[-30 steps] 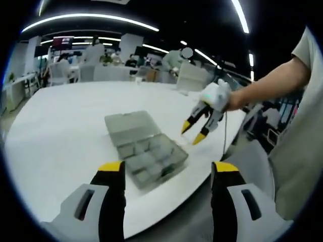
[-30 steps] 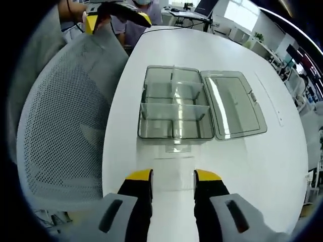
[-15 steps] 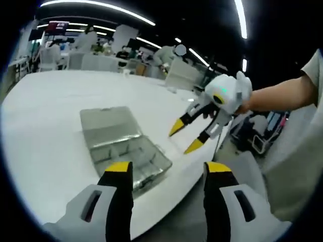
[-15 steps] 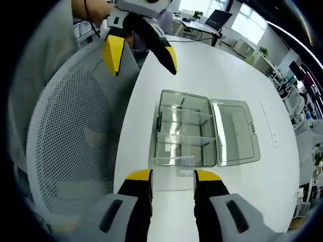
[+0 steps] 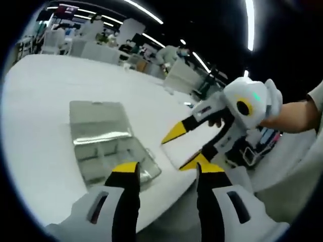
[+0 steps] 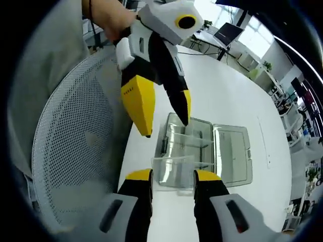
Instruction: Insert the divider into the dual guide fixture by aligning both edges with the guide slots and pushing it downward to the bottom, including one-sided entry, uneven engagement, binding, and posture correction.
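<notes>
A clear plastic divider (image 6: 171,167) sits between the jaws of my right gripper (image 6: 172,175), which is shut on it and holds it above the table. In the left gripper view the right gripper (image 5: 172,155) comes in from the right with the divider (image 5: 189,143) between its yellow tips. The clear grey compartment box (image 6: 184,137) lies on the white table (image 6: 222,96) beyond the divider, its lid (image 6: 233,154) open flat. My left gripper (image 5: 166,169) is open and holds nothing. It hangs over the box's near side (image 5: 108,154), and in the right gripper view the left gripper (image 6: 166,128) is above the divider.
A white mesh chair (image 6: 70,161) stands against the table's edge, close to both grippers. A person's hand (image 6: 108,17) holds the left gripper. Desks, chairs and people fill the far background (image 5: 116,43). The table stretches bare beyond the box (image 5: 45,85).
The right gripper has lifted away from the table with the divider, so the box looks smaller. The two grippers have drawn closer together, the left one now just above the divider.
</notes>
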